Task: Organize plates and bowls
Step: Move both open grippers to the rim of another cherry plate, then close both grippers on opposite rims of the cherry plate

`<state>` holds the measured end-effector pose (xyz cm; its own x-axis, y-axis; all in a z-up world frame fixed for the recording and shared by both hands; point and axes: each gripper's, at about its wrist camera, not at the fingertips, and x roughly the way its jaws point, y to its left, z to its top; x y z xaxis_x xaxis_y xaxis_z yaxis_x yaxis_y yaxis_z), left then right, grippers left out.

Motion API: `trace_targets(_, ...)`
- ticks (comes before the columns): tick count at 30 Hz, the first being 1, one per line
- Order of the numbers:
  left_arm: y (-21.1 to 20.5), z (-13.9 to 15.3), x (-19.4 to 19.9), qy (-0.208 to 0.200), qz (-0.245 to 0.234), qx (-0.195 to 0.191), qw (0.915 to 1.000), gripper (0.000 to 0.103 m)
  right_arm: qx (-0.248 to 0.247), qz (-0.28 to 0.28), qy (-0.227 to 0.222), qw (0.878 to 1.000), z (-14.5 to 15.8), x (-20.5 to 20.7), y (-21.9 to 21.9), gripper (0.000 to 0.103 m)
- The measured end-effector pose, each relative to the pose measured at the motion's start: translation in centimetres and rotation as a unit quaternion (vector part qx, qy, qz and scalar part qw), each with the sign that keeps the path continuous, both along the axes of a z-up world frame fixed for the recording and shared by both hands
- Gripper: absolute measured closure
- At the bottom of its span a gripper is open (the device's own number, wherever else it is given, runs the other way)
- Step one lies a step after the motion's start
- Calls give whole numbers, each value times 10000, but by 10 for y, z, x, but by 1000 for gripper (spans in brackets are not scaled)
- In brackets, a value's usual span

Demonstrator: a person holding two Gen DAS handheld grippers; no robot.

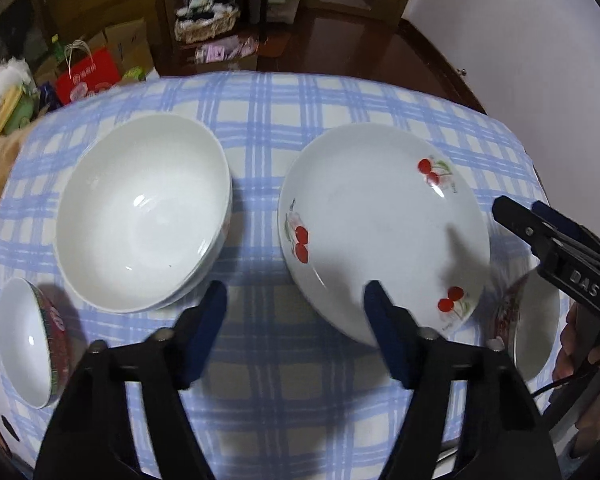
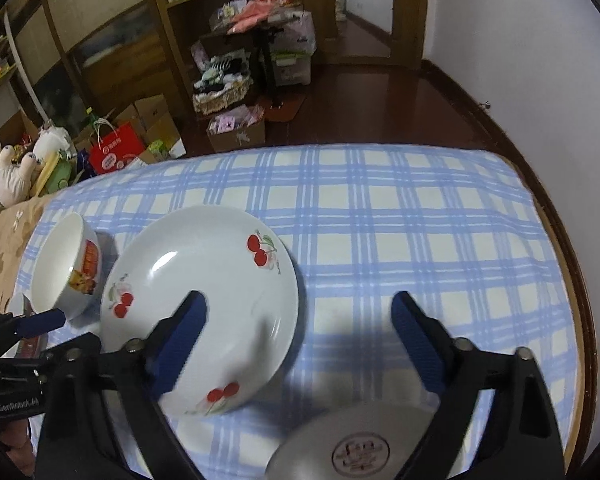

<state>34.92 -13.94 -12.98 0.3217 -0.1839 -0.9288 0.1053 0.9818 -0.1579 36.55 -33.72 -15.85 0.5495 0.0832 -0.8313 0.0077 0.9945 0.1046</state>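
Note:
A white cherry-patterned plate [image 1: 384, 228] lies on the checked tablecloth; it also shows in the right wrist view [image 2: 204, 300]. A stack of large white bowls [image 1: 144, 212] sits to its left. A small red-patterned bowl [image 1: 28, 340] stands at the near left, also seen in the right wrist view [image 2: 66, 264]. Another small bowl [image 1: 534, 328] sits at the near right. My left gripper [image 1: 296, 312] is open and empty, its right finger at the plate's near rim. My right gripper [image 2: 300, 328] is open and empty, above the plate's right edge. A metal dish [image 2: 356, 444] lies below it.
The blue checked tablecloth [image 1: 300, 112] covers a round wooden table with its edge at the right [image 2: 572, 280]. Beyond the far edge are boxes, a red bag [image 2: 116, 152] and shelves on a dark floor. My right gripper shows at the right of the left wrist view [image 1: 556, 248].

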Motion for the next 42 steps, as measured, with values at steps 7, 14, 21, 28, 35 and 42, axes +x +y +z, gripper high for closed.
trace_targets(7, -2, -10, 7, 171, 10, -73, 9998, 55, 391, -68, 342, 9986, -24, 21, -8, 44)
trace_targets(14, -3, -26, 14, 327, 143, -21, 9994, 72, 485, 74, 574, 9971, -40, 27, -4, 70)
trace_targets(21, -16, -32, 18, 92, -135, 90, 9998, 83, 661, 187, 691, 9952, -47, 29, -2, 89)
trace_targets(28, -10, -32, 25, 146, 11, -122, 9998, 83, 484, 251, 655, 9964, -39, 23, 2, 89)
trace_targets(35, 2, -17, 19, 117, 66, -134, 9998, 83, 484, 266, 483, 9973, -21, 11, 11, 91)
trace_targets(42, 12, 0, 2, 33, 50, -177, 9998, 84, 522, 260, 283, 9979, -2, -18, 17, 91)
